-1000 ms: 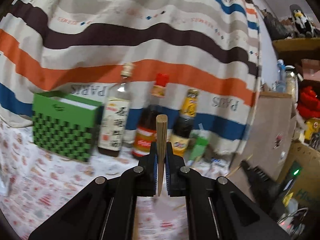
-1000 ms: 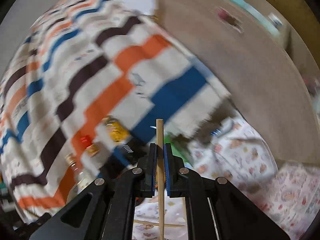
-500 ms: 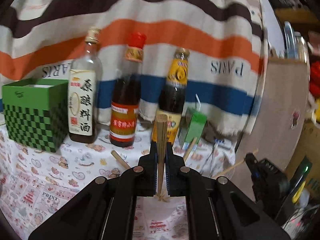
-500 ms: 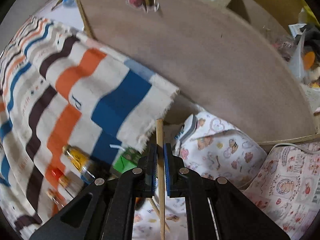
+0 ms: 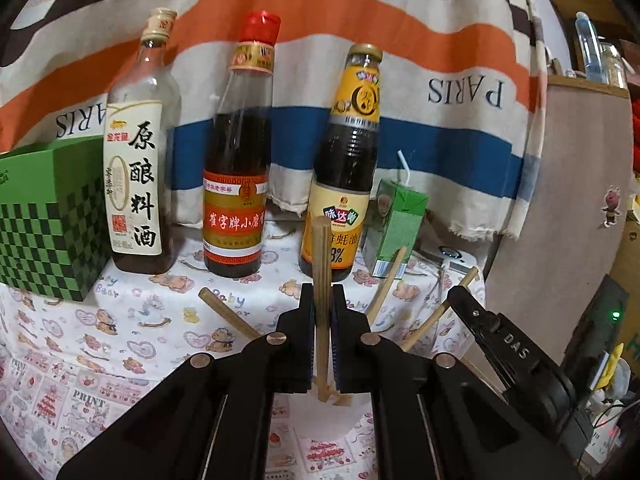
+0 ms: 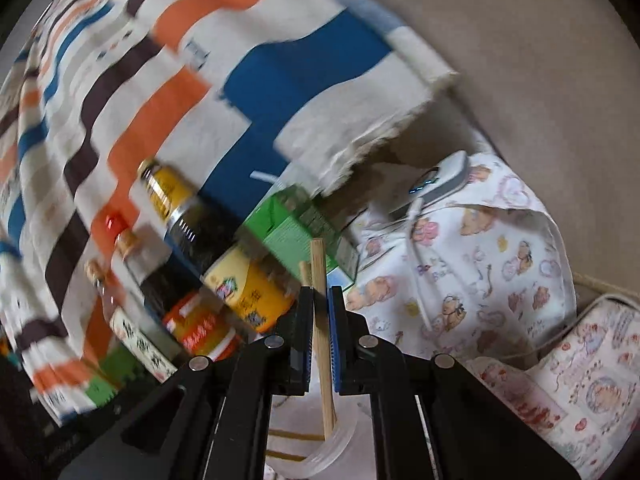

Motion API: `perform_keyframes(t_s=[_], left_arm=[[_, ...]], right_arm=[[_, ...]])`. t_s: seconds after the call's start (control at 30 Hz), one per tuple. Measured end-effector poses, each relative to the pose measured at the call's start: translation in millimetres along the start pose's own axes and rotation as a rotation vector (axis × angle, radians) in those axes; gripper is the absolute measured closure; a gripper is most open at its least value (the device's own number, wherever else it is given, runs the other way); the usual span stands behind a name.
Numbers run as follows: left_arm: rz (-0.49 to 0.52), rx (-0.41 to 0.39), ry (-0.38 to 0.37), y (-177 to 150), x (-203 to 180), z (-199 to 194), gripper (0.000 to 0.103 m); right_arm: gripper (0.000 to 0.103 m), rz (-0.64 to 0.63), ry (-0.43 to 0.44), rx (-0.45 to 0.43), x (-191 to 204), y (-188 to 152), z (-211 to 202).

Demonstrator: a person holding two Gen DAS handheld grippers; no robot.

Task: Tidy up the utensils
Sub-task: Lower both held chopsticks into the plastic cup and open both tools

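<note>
My left gripper (image 5: 322, 292) is shut on a wooden chopstick (image 5: 321, 248) that stands upright between its pads. Two more chopsticks (image 5: 228, 314) (image 5: 386, 284) lean outward on either side of it. At the right of the left wrist view my right gripper (image 5: 460, 296) holds a slanted chopstick (image 5: 436, 316). In the right wrist view the right gripper (image 6: 320, 292) is shut on that chopstick (image 6: 318, 264). Its lower end dips into a clear plastic cup (image 6: 332, 448), where other sticks (image 6: 294, 435) lie.
Three sauce bottles (image 5: 136, 168) (image 5: 238, 168) (image 5: 346, 176) stand in a row before a striped cloth (image 5: 400, 40). A green checkered box (image 5: 44, 220) is at left and a green drink carton (image 5: 394, 232) at right. A white device (image 6: 440, 180) with a cable lies by a wooden board (image 5: 568, 200).
Both grippers came lower and closer to the bottles, each keeping its chopstick. The leaning chopsticks and the right gripper came into the left view, and the cup into the right view.
</note>
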State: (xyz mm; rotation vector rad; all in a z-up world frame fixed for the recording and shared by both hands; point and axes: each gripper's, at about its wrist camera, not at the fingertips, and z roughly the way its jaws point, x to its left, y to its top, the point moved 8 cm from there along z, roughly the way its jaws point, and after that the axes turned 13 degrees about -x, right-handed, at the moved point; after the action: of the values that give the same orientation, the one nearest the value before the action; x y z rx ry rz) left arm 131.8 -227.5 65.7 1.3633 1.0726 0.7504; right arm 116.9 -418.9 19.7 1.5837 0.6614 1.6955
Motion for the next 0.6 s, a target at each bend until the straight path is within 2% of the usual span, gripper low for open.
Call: perform_keyframes(t_s=[0.1,0.27,0.47,0.5,0.53,0.57,0.6], left_arm=[[-0.032,0.010,0.006,-9,4,1,0.097],[0.028,0.010,0.023,-15,2,7,0.097],[0.057,0.033,0.041,-17,6,15,0.096],[0.058,0.036,0.047,-16,7,16,0.095],[0.068,0.040,0.056,-16,9,16,0.087],[0.089,0.041,0.060,-16,9,15,0.074],[0.119,0.037,0.063,-16,8,14,0.067]], right_arm=[[0.095,-0.015,0.004,0.016,3,-5,0],[0.095,0.068,-0.022,0.059,-12,-14,3],[0.095,0.070,-0.038,0.086,-18,-19,5],[0.092,0.067,-0.038,0.089,-17,-19,6],[0.090,0.059,-0.034,0.091,-15,-19,6],[0.077,0.049,-0.030,0.100,-14,-20,6],[0.053,0.045,-0.027,0.108,-13,-21,7]])
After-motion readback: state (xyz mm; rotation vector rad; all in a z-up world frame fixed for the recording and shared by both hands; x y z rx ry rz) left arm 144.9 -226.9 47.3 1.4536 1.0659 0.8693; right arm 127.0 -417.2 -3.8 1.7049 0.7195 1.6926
